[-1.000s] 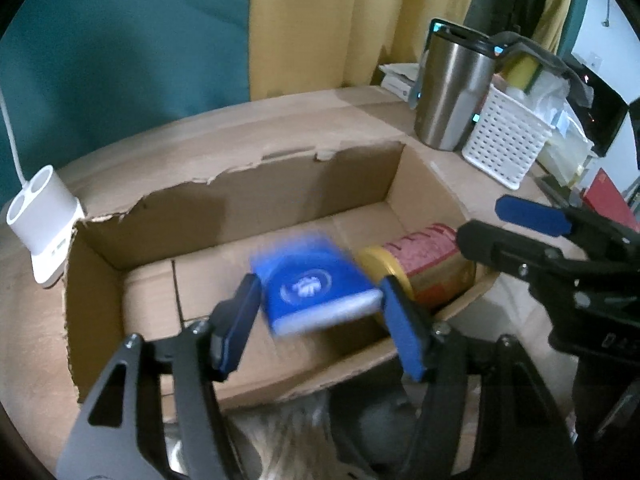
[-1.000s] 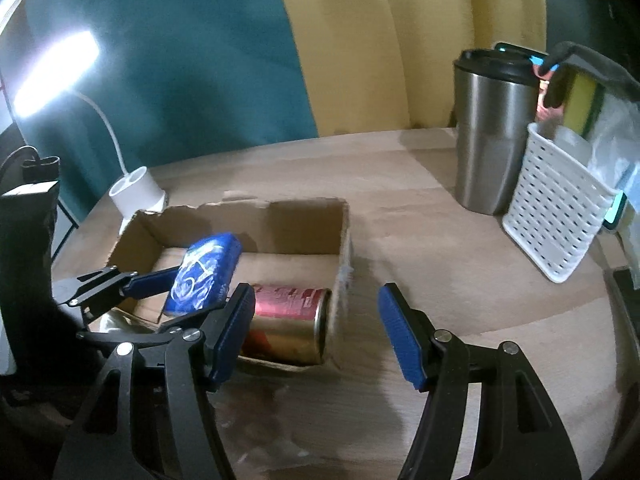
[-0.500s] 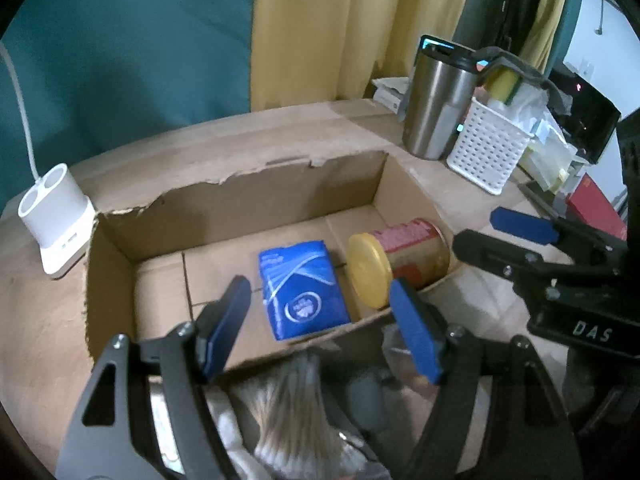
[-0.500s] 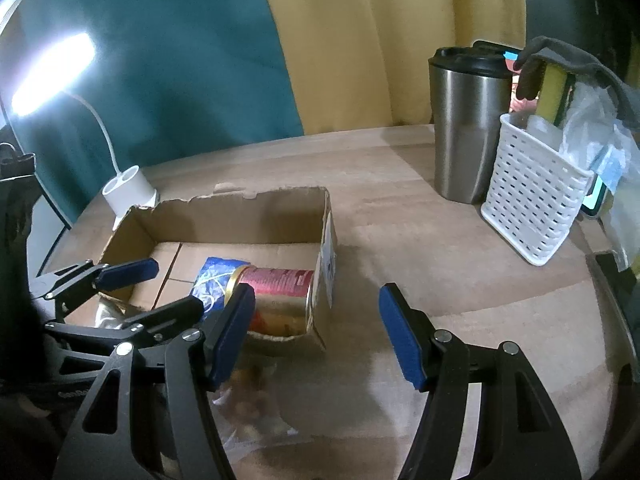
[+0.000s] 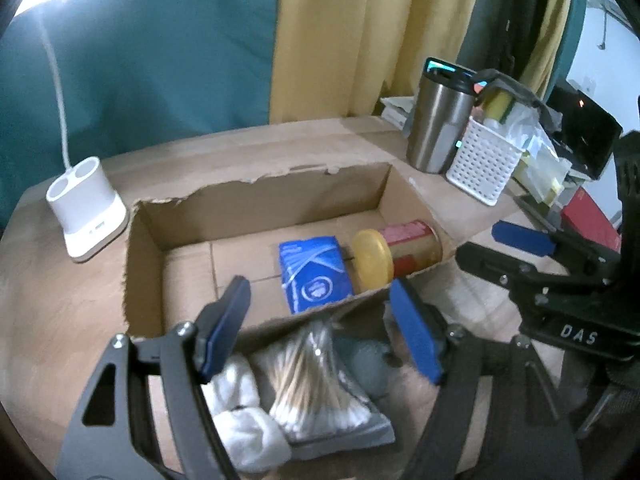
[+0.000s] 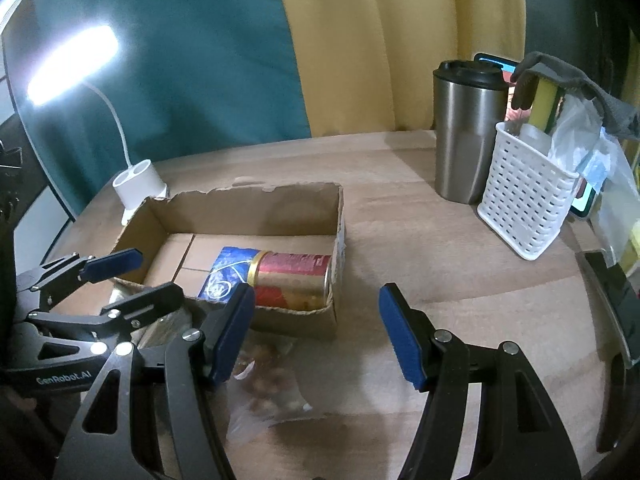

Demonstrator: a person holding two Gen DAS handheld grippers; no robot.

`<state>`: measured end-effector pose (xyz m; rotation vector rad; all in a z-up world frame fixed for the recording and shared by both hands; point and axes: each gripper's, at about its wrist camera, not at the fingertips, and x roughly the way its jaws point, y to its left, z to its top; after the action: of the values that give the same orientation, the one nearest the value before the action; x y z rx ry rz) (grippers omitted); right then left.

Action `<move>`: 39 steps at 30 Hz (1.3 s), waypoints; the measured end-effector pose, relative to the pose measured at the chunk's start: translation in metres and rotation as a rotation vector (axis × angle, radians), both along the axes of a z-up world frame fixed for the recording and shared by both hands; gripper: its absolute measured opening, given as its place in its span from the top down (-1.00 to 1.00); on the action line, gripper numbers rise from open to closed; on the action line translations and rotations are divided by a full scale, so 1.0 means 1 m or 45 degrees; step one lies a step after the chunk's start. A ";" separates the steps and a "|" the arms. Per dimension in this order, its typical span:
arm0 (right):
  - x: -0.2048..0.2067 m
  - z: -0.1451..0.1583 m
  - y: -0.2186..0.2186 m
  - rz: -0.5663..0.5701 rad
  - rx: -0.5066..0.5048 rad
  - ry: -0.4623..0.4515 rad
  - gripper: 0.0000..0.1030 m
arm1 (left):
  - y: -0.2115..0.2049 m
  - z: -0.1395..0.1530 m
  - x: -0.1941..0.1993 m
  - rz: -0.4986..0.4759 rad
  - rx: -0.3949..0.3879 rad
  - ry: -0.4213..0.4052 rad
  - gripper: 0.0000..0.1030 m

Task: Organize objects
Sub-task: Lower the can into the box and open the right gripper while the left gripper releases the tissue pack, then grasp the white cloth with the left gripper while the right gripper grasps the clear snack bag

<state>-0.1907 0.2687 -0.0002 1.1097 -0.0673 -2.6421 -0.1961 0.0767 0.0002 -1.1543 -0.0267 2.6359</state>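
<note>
Cardboard box [image 5: 256,208] sits open-topped on the wooden table [image 6: 460,280]. Left gripper [image 5: 320,328] angled down at the box's near wall; jaws have just been opening, now released with nothing between the pads. Blue packet [image 5: 314,274] lies flat on the box floor, beyond the fingertips, just beside the red-gold can [image 5: 400,252] lying on its side against the right wall. Bag of cotton swabs [image 5: 320,392] lies outside the box, under the left jaws, not touched. Right gripper [image 6: 316,328] also pitched down, over bare table right of the box, jaws apart and empty. Clear snack bag [image 6: 264,396] near its left finger.
</note>
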 end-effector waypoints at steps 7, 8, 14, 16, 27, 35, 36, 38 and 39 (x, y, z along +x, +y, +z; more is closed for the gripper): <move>0.008 0.001 -0.006 0.028 0.002 0.008 -0.32 | -0.012 0.001 0.014 0.045 0.014 0.000 -0.45; 0.009 0.001 -0.006 0.030 0.001 0.009 -0.32 | -0.014 0.001 0.016 0.052 0.015 0.000 -0.45; 0.013 0.001 -0.008 0.041 -0.006 0.016 -0.51 | -0.023 -0.002 0.024 0.088 0.025 -0.008 -0.46; 0.014 -0.001 -0.010 0.049 -0.004 0.012 -0.51 | -0.025 -0.002 0.027 0.098 0.027 -0.009 -0.46; 0.024 -0.004 -0.016 0.085 0.003 0.000 -0.51 | -0.045 -0.007 0.043 0.181 0.024 -0.027 -0.46; 0.032 -0.001 -0.019 0.098 0.007 0.005 -0.51 | -0.058 -0.011 0.053 0.249 0.009 -0.022 -0.47; 0.033 -0.001 -0.019 0.099 0.008 0.004 -0.51 | -0.059 -0.012 0.053 0.257 0.001 -0.025 -0.47; 0.033 -0.002 -0.020 0.103 0.007 0.000 -0.51 | -0.062 -0.015 0.053 0.271 -0.014 -0.032 -0.47; 0.033 -0.003 -0.020 0.105 0.009 -0.003 -0.51 | -0.063 -0.016 0.053 0.274 -0.016 -0.038 -0.47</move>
<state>-0.1577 0.2487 -0.0029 1.0942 -0.0125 -2.5702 -0.1434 0.0139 -0.0160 -1.2586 -0.1485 2.8070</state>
